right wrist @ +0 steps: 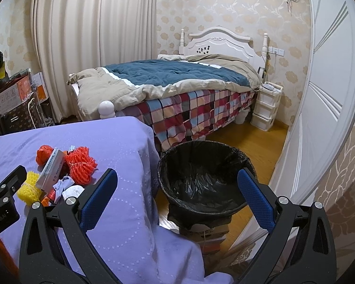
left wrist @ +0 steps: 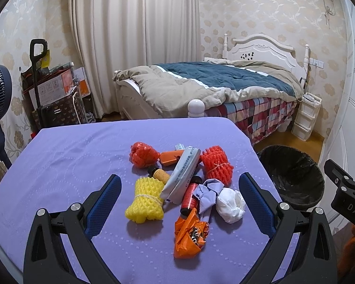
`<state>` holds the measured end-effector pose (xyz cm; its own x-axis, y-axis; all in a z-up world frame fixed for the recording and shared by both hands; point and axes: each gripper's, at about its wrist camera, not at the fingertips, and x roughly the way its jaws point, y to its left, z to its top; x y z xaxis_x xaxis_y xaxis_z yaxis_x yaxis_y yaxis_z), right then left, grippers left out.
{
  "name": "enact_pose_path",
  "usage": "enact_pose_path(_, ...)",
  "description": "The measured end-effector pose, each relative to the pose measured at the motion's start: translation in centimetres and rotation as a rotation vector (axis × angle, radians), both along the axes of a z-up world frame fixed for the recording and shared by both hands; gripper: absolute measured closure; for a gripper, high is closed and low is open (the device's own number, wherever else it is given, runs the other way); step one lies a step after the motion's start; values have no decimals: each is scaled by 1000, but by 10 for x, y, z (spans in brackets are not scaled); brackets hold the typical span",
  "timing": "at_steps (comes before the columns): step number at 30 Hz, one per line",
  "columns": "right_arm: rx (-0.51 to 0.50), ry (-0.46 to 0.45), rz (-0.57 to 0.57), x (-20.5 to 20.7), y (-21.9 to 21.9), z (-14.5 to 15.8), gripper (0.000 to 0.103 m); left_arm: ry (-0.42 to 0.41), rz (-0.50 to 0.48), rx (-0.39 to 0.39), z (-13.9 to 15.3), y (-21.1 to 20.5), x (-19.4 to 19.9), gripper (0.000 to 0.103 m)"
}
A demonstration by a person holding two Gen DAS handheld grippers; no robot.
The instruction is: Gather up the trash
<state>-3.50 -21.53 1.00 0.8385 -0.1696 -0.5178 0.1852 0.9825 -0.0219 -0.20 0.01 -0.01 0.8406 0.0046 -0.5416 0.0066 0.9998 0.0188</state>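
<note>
Both grippers gape wide and empty: left gripper [left wrist: 179, 189] is lined up over the trash pile [left wrist: 182, 189] on the purple table [left wrist: 59, 165], right gripper [right wrist: 177, 182] faces the lined bin [right wrist: 206, 179] beside it (handy for drops). Nothing binned yet.

Left wrist view: set low and close over the purple table [left wrist: 71, 156], facing forward along its fingers across the trash pile [left wrist: 177, 184] toward the bed [left wrist: 215, 80], bin [left wrist: 293, 179] at right edge. Right wrist view: set further right, at the table's corner, looking down into the bin [right wrist: 201, 172] from near. Shared: table, pile [right wrist: 59, 172], bin, bed [right wrist: 172, 75], curtain [left wrist: 135, 42], each showing the other gripper at its edge.
</note>
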Motion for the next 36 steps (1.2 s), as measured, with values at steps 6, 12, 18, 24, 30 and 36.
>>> enact_pose_path(6, -1, 1, 1, -1, 0, -2, 4, 1, 1, 1, 0, 0, 0, 6)
enact_pose_path(12, 0, 0, 0, -1, 0, -3, 4, 0, -1, 1, 0, 1, 0, 6)
enact_pose_path(18, 0, 2, 0, -1, 0, -2, 4, 0, -1, 0, 0, 1, 0, 6)
enact_pose_path(24, 0, 2, 0, -1, 0, -2, 4, -1, -2, 0, 0, 1, 0, 6)
enact_pose_path(30, -1, 2, -1, 0, 1, -2, 4, 1, -2, -1, 1, 1, 0, 6)
enact_pose_path(36, -1, 2, 0, 0, 0, -2, 4, 1, -1, 0, 1, 1, 0, 6)
